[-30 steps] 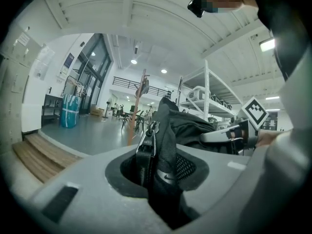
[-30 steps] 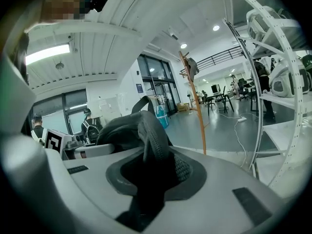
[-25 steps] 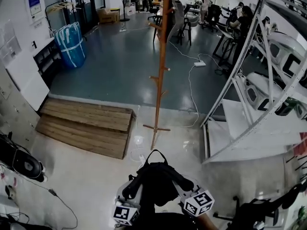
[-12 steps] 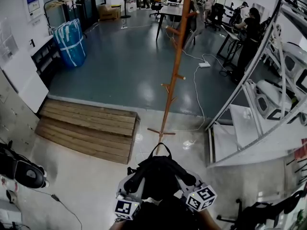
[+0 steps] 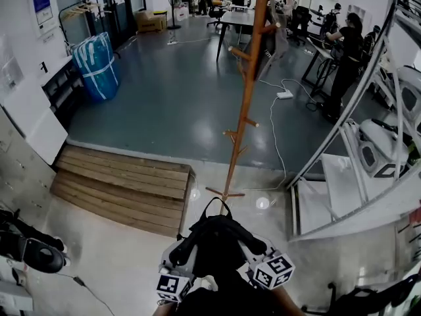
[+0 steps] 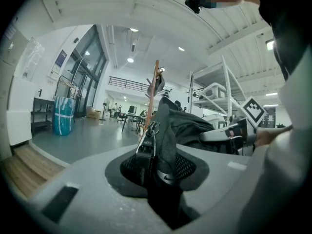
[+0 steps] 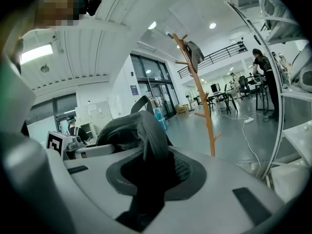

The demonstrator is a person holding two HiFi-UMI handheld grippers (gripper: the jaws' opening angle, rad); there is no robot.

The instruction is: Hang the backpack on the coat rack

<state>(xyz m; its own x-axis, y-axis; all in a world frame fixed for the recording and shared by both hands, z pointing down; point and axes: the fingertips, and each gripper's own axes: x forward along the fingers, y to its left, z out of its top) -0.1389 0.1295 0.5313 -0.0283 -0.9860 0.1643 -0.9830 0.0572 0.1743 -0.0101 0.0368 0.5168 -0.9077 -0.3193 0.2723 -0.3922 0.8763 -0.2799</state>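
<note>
- Holding the backpack (image 5: 217,242) slung between them, the left gripper (image 5: 182,255) and right gripper (image 5: 253,247) each pinch it from one side. This likely keeps the bag level and its top loop (image 5: 217,206) free to meet a peg.
- The left gripper's jaws are drawn in on a black strap with a buckle (image 6: 146,147). The right gripper's jaws are drawn in on a padded shoulder strap (image 7: 153,143).
- The coat rack (image 5: 247,97) stands ahead of both grippers, well apart from the bag, so the hanging is judged not yet begun.
- A grey garment (image 7: 195,50) already occupies a top peg, which probably leaves a lower peg for the bag.
- A wooden pallet (image 5: 125,180) lies ahead and to the left of the left gripper.
- Count: one backpack, two grippers, one rack, one pallet.
</note>
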